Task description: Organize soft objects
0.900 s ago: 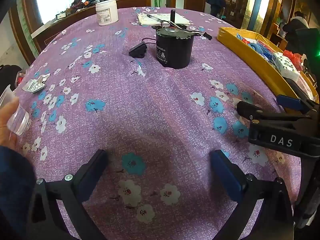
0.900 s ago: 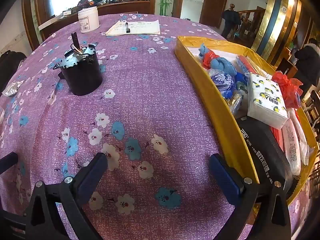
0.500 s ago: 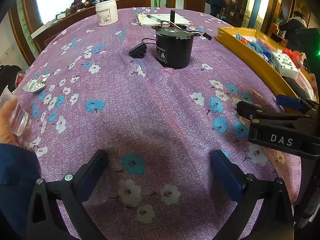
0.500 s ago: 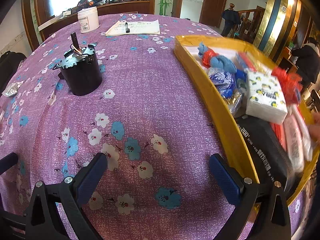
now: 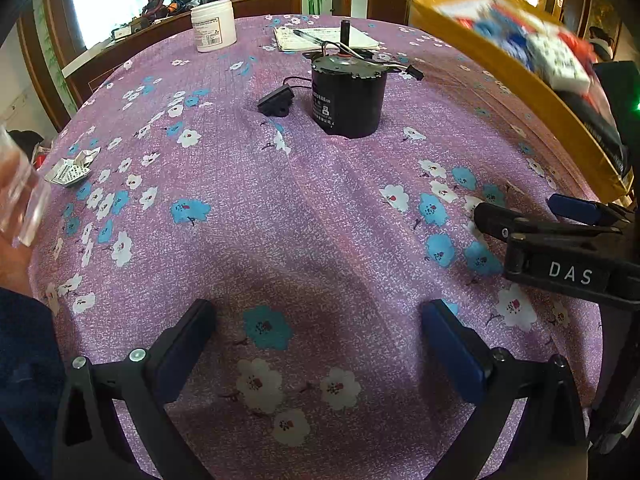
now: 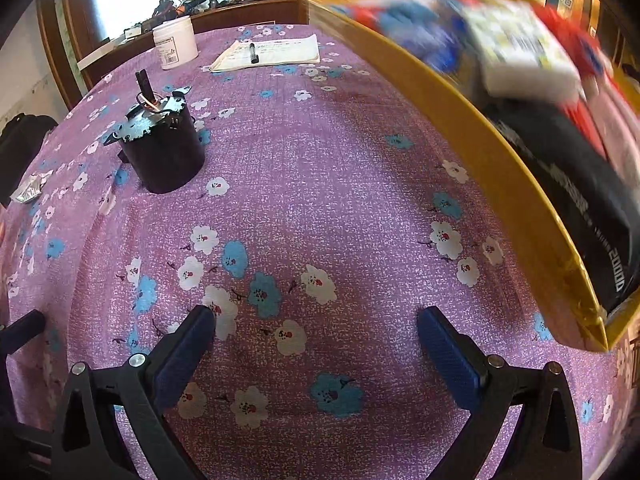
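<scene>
A: What do we see under us?

B: We see the tabletop (image 5: pixel 304 216) with its purple flowery cloth. Our left gripper (image 5: pixel 318 344) hangs over it with its fingers (image 5: pixel 452 344) spread wide. Nothing is between them.

A: And our other one?

B: Our right gripper (image 6: pixel 316 344) is the same. Its fingers (image 6: pixel 448 348) are wide apart, with only cloth and flowers below.

A: Where are the soft things?

B: They are in the yellow tray (image 6: pixel 480 148), off to our right. The tray looks tipped up and blurry. Inside we can make out a white tissue pack (image 6: pixel 520 56), some blue and red soft things (image 6: pixel 412 28), and a black pouch (image 6: pixel 580 192) with white writing. We cannot tell what each blurry thing is.

A: What else is on the tabletop?

B: A black round motor (image 5: pixel 346 96) with wires stands near the middle. A small black plug (image 5: pixel 276 102) lies just beside it. Farther back we see a white jar (image 5: pixel 212 26) and a notepad (image 5: pixel 326 38) with a pen on it.

A: And at the left edge?

B: A hand (image 5: pixel 12 256) holds a clear cup (image 5: pixel 20 200) there. A crumpled foil wrapper (image 5: pixel 68 170) lies near it.
</scene>
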The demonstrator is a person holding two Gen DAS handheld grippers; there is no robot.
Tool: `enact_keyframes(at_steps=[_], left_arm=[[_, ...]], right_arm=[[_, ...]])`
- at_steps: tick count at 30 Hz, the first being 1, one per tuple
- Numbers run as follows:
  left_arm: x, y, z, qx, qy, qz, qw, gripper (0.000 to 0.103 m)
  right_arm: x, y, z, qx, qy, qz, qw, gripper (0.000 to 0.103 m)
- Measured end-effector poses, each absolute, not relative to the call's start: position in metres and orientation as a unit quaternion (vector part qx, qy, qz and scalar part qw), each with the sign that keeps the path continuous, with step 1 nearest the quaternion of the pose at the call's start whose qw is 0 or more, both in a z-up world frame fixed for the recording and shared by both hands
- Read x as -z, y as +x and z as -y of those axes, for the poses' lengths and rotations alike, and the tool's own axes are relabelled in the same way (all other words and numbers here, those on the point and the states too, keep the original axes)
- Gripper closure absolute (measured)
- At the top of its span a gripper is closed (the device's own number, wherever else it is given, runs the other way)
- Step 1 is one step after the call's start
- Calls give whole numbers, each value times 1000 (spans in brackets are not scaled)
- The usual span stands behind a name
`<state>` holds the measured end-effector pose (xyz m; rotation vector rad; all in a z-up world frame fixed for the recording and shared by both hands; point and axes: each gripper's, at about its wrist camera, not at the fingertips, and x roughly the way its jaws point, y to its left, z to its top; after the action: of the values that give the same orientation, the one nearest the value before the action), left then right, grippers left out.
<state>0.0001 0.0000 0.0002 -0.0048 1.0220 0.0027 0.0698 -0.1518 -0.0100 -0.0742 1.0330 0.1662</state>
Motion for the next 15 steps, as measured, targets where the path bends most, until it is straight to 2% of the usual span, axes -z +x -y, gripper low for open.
enact_keyframes(at_steps=[15], left_arm=[[0, 0, 0, -1, -2, -489, 872, 0]], right_arm=[[11, 69, 152, -76, -41, -489, 868, 1]])
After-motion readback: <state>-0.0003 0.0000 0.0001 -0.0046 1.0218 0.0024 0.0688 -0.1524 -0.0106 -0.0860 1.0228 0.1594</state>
